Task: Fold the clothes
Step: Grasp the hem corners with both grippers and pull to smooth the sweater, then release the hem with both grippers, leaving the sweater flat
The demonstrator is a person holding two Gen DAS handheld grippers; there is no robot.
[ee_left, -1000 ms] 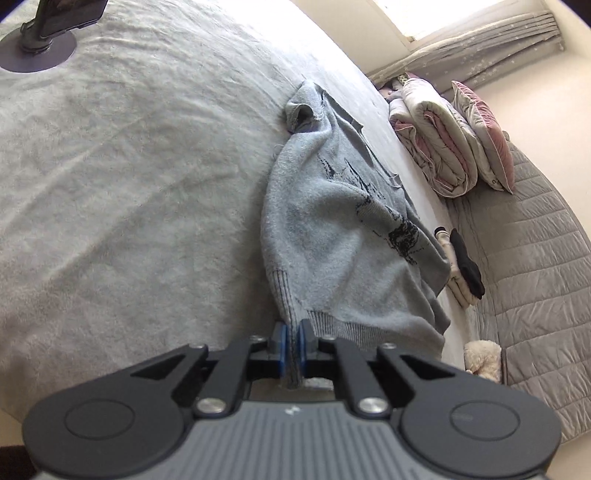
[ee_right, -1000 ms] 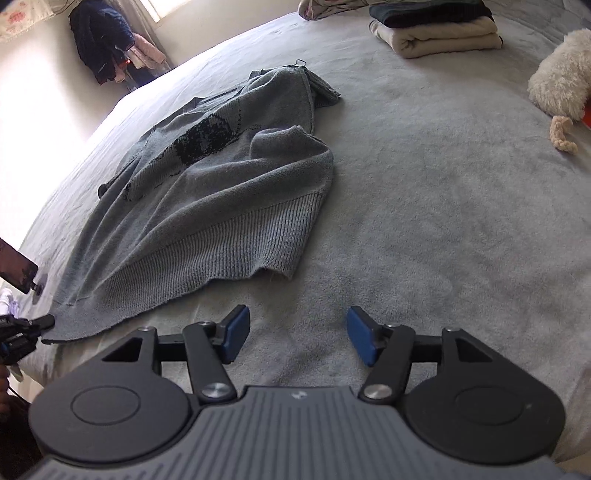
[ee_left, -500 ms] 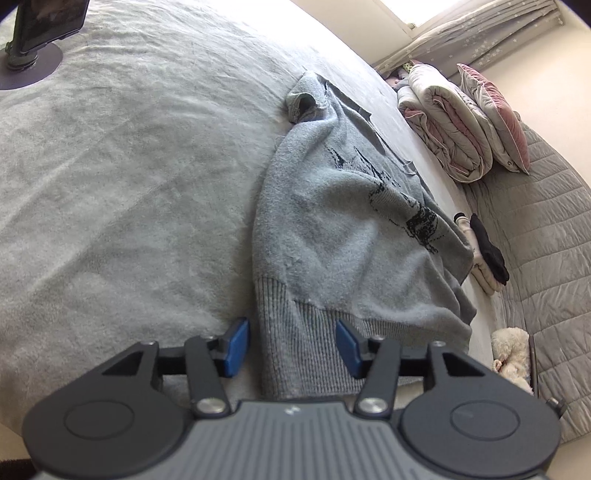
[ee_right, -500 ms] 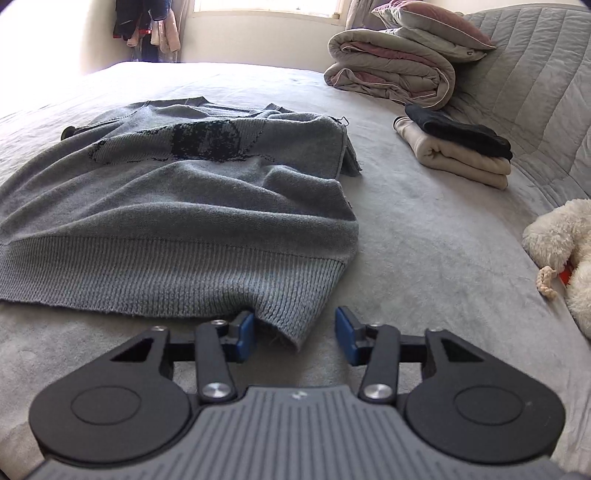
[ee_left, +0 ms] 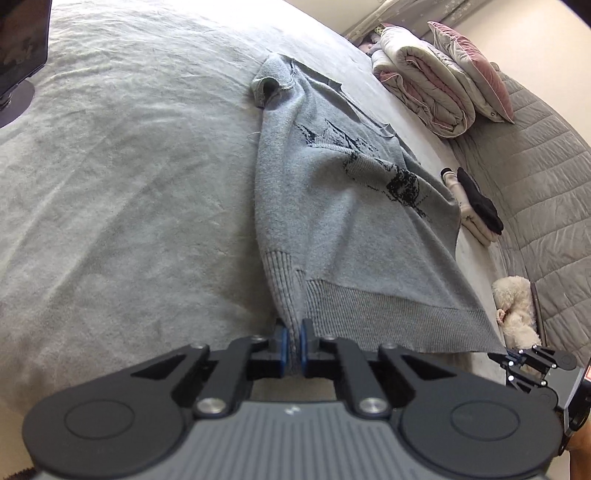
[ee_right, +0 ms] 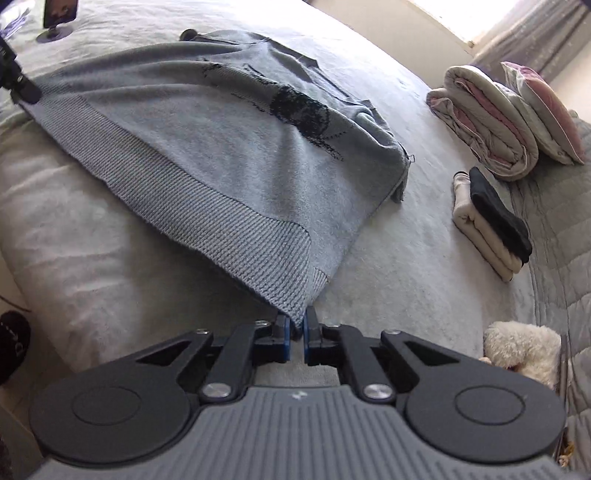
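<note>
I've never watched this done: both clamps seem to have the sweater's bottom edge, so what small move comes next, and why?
Probably lift the hem and carry it toward the collar. The left gripper and right gripper are each shut on a corner of the grey sweater, whose ribbed hem is stretched between them while the rest lies on the bed.

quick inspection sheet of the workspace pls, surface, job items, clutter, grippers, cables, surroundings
surface: grey bed cover, wrinkled.
job's things: grey sweater with a black graphic, ribbed hem lifted toward the cameras, far end still on the bed.
clutter: folded clothes, cream with black on top; white plush toy; phone on a stand.
grippers: left gripper shut on one hem corner; right gripper shut on the other corner.
cables: nothing seen.
surroundings: rolled duvet with a pink pillow against it, quilted grey headboard, bright window with curtains.
</note>
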